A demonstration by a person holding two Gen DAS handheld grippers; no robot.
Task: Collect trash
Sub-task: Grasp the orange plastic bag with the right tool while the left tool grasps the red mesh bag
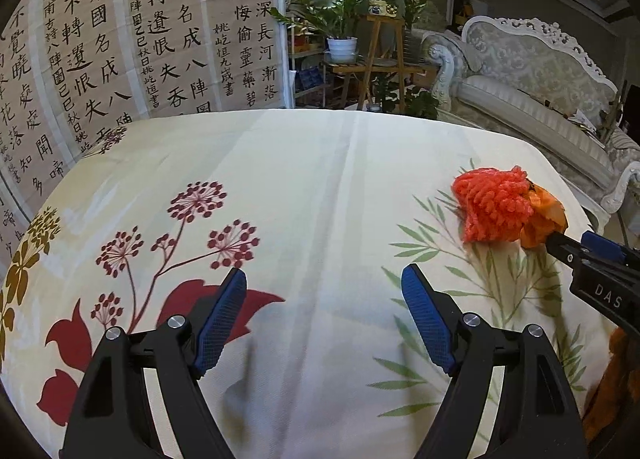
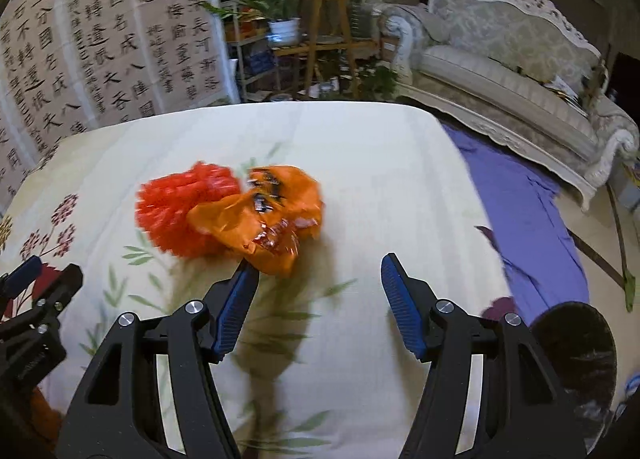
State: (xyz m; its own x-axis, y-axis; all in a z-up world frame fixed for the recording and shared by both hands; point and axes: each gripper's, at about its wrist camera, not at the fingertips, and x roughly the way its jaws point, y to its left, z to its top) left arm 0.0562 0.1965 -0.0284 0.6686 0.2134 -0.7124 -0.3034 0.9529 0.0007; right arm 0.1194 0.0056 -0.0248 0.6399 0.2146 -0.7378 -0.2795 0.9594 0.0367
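The counter, draped in a cream cloth printed with flowers and leaves, is carrying the trash toward its left-middle in the right wrist view: a red mesh fruit net lying at about nine o'clock of, and touching, a crumpled orange plastic wrapper. Both are looking very light, soft and springy; the net is likely to squash and rebound, and the wrapper's film is probably slick and crackly, so either could slide or skid away under a glancing push. The best hold is looking like the bunched middle of the wrapper, or the seam where the two pieces are meeting, so both come up together. The right tongs are standing moderately open and holding nothing, the left fingertip sitting right at the wrapper's near edge, at its six o'clock; whether it is touching I cannot tell. The left tongs are gaping wide over bare cloth, empty, with the trash well off at their two o'clock.
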